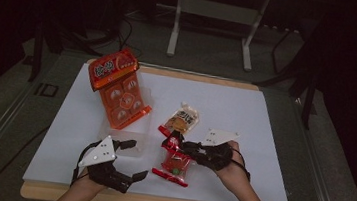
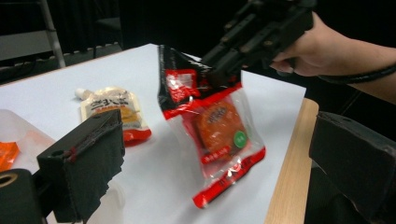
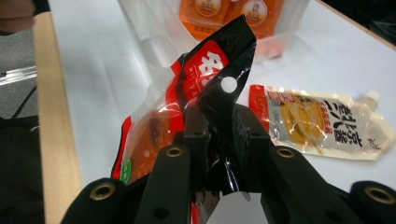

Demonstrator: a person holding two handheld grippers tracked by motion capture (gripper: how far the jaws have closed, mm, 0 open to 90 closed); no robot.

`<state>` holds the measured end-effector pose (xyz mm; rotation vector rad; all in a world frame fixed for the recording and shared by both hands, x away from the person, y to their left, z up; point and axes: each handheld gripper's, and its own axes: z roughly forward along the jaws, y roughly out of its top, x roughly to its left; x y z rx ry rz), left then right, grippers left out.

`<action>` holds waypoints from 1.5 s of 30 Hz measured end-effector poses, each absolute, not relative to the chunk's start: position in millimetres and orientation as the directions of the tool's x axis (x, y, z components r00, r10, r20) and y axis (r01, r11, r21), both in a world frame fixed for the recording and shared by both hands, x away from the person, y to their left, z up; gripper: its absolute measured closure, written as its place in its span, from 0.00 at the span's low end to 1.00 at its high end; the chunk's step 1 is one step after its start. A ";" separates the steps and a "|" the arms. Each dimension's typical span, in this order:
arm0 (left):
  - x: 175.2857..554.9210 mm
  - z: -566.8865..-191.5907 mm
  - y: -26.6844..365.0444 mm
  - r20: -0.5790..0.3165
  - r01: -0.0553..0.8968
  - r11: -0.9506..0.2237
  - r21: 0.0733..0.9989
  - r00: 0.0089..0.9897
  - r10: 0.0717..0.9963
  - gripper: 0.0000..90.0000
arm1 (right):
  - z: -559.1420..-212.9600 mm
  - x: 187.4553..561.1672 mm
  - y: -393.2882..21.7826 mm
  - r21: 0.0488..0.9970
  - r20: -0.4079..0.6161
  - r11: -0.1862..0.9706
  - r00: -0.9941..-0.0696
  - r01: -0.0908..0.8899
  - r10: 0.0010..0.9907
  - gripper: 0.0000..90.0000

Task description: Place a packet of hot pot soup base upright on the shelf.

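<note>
Near the front edge of the desk [image 1: 247,95], slightly right of its middle, the right gripper [image 1: 176,145] is clamping its jaws on the black top corner of one red snack packet [image 1: 175,161], which is hanging tilted from the grip with its lower end close to the white desk cover. Seen from the right gripper view, the packet's [image 3: 205,93] dark foil corner is sitting pinched between the two black jaws. Seen from the left gripper view, the same packet [image 2: 212,130] is dangling below the right gripper [image 2: 219,74], showing one orange round snack behind a clear window.

Toward the front left corner, the left gripper [image 1: 132,158] is hovering with its jaws standing wide apart and holding nothing.

Just behind the held packet, one pale spouted pouch [image 1: 180,119] is lying flat on the desk. Toward the back left, one orange multi-pack bag [image 1: 118,85] is leaning in one clear plastic bin [image 1: 134,143], whose front rim is sitting just beside the left gripper.

Counted together, two grippers, one red packet, one pouch, one orange bag and one bin are showing.
</note>
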<state>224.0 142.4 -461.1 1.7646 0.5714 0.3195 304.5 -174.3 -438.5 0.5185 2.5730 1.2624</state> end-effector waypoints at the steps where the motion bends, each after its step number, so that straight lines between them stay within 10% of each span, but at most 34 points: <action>1: 225.8 -459.7 141.9 -0.086 0.213 -0.183 0.960 0.844 0.530 0.04 | -437.0 302.3 -174.2 0.796 -0.052 0.568 -0.912 0.207 0.407 0.86; 20: 264.8 -442.1 116.4 -0.074 0.230 -0.247 0.941 0.855 0.514 0.20 | -421.3 279.8 -166.8 0.818 -0.083 0.559 -0.936 0.132 0.342 0.86; 45: 289.0 -438.7 102.9 -0.149 0.271 -0.299 0.915 0.915 0.374 0.86 | -419.5 273.0 -158.5 0.813 -0.113 0.576 -0.944 0.092 0.310 0.86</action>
